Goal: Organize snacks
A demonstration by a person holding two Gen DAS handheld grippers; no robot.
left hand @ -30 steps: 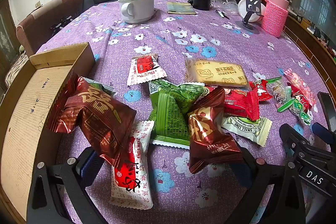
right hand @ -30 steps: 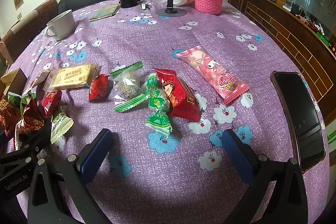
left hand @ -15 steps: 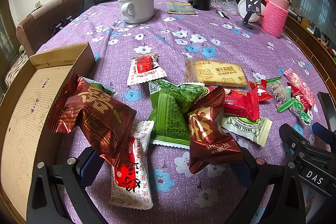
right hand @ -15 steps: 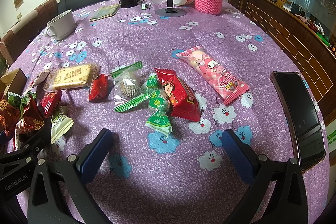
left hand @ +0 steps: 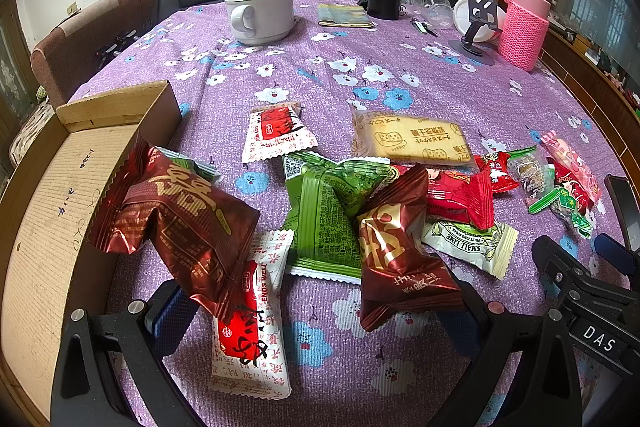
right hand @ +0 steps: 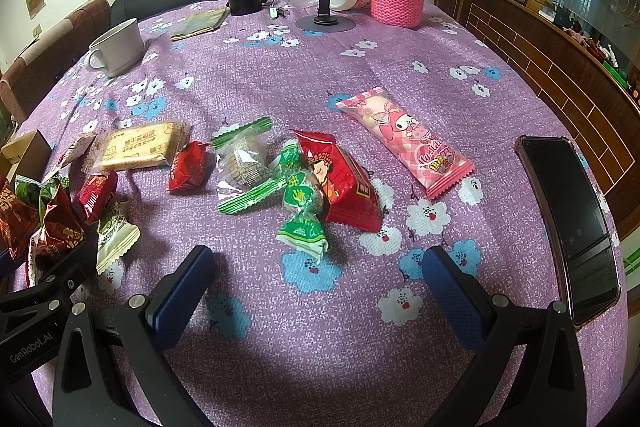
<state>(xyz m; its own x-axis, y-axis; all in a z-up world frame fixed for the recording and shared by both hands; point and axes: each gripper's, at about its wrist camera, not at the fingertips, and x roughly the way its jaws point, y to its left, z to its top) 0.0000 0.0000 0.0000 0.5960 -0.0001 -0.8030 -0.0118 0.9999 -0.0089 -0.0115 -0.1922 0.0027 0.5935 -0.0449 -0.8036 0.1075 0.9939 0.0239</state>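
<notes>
Snack packets lie scattered on a purple flowered tablecloth (left hand: 320,67). In the left wrist view two dark red packets (left hand: 180,223) (left hand: 400,247), a green packet (left hand: 328,215) and a red-and-white packet (left hand: 252,327) lie just ahead of my open, empty left gripper (left hand: 316,311). An open cardboard box (left hand: 52,195) stands at the left. In the right wrist view a red packet (right hand: 340,179), green-wrapped sweets (right hand: 300,223) and a pink packet (right hand: 404,139) lie ahead of my open, empty right gripper (right hand: 316,291).
A black phone (right hand: 572,219) lies at the right table edge. A white cup (left hand: 260,15), a pink knitted bottle (left hand: 524,23), a phone stand (left hand: 476,27) and small items stand at the far side. A sofa runs behind the table.
</notes>
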